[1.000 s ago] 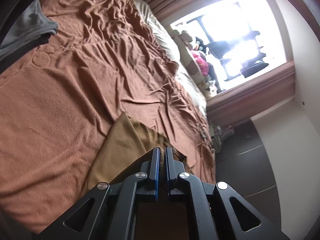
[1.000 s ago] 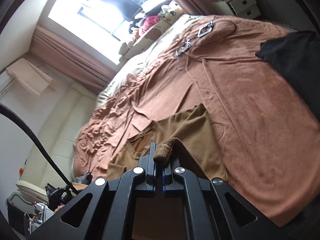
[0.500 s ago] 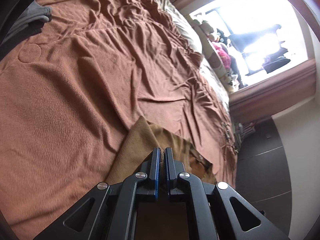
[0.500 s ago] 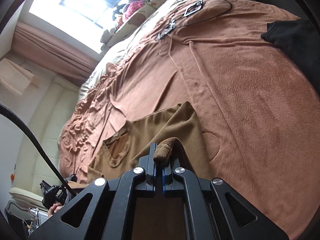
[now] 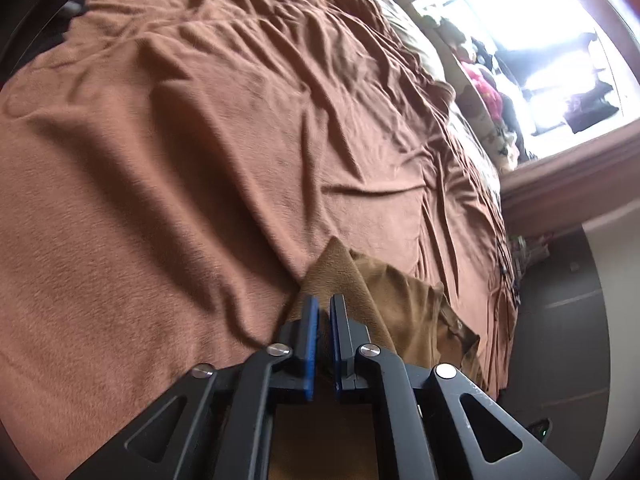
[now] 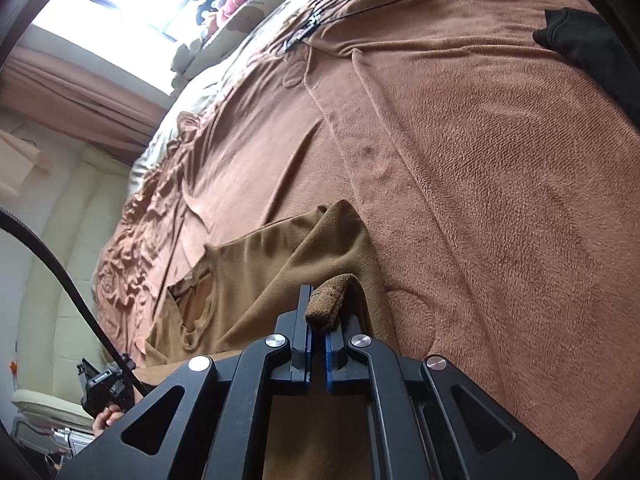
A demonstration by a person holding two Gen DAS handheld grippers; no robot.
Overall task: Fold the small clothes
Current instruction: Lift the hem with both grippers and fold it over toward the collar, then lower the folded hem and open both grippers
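Both grippers lower the shirt toward the blanket.

Left gripper and right gripper each stay clamped on a brown shirt edge; since a second ago its body at 10 o'clock lies flatter on the blanket, so the fold looks nearly laid.

Daylight floods in through the window – blown out to white glare in both views. The brown bedspread is evenly lit, its wrinkles casting soft shadows; slight motion blur, strong fisheye curvature, dark vignetted corners.
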